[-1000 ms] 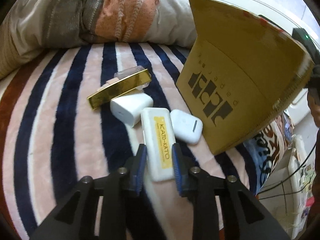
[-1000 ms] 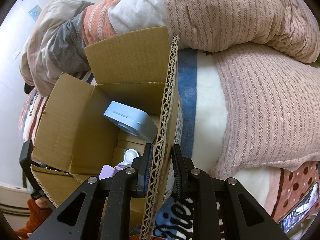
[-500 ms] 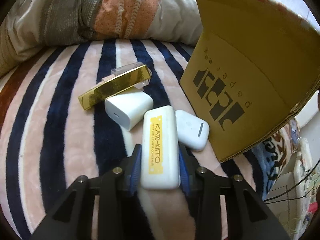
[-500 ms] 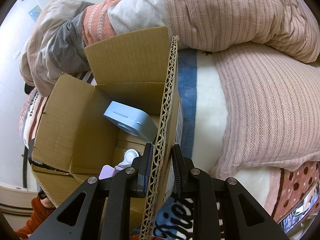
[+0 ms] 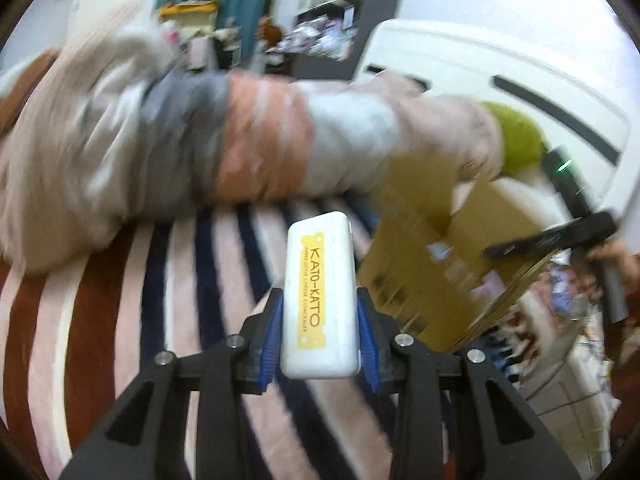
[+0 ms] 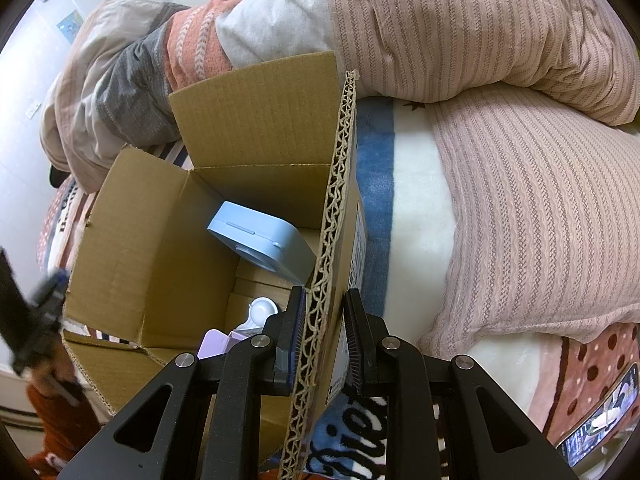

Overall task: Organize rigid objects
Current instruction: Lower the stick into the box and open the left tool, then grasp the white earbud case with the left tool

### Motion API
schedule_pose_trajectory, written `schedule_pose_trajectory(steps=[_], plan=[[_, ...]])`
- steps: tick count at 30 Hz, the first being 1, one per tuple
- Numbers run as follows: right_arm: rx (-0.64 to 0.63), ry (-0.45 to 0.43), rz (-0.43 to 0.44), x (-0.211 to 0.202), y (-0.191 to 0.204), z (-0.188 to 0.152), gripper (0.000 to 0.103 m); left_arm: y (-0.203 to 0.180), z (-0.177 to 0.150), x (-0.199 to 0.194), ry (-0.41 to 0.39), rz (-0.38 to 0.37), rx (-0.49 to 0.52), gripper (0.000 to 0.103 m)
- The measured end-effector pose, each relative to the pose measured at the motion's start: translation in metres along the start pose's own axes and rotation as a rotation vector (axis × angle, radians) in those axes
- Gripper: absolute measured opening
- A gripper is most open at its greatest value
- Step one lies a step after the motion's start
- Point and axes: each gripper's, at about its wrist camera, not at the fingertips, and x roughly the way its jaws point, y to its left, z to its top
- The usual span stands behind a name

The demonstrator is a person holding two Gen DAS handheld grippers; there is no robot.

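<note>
The left gripper [image 5: 320, 332] clamps its blue pads on a white oblong case with a yellow "KATO-KATO" label [image 5: 320, 296], held clear above the pink, navy and rust striped blanket [image 5: 120, 300] on the bed, just beside the open brown cardboard box [image 5: 432, 280]. The right gripper [image 6: 325, 336] is pinched nearly closed on the box's corrugated wall [image 6: 332, 216]. Inside the box, a pale blue rounded square device [image 6: 264, 242] leans against that wall, above a small white item [image 6: 260, 310] and a lilac one [image 6: 214, 344]. A ribbed pink quilt [image 6: 520, 160] lies alongside.
</note>
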Motion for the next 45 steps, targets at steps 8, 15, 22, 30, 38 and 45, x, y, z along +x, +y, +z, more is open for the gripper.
schedule_pose_trajectory(steps=[8, 15, 22, 30, 38, 45], plan=[[0.0, 0.0, 0.0, 0.0, 0.0, 0.0, 0.016, -0.078, 0.066, 0.059, 0.218, -0.163, 0.152, 0.031], [0.006, 0.0, 0.005, 0.001, -0.001, -0.001, 0.017, -0.119, 0.064, 0.112, 0.388, -0.083, 0.24, 0.031], [-0.001, 0.001, -0.003, 0.0, 0.002, -0.002, 0.017, -0.117, 0.065, 0.113, 0.411, -0.097, 0.231, 0.032], [-0.002, 0.008, 0.001, 0.001, 0.002, -0.001, 0.018, -0.107, 0.077, 0.076, 0.292, -0.105, 0.197, 0.067], [0.0, 0.011, 0.007, 0.002, 0.001, -0.001, 0.018, -0.05, 0.028, -0.009, 0.063, 0.043, 0.202, 0.084], [-0.001, 0.012, 0.005, 0.002, 0.001, 0.0, 0.018, -0.031, -0.057, 0.034, 0.204, -0.068, 0.297, 0.084]])
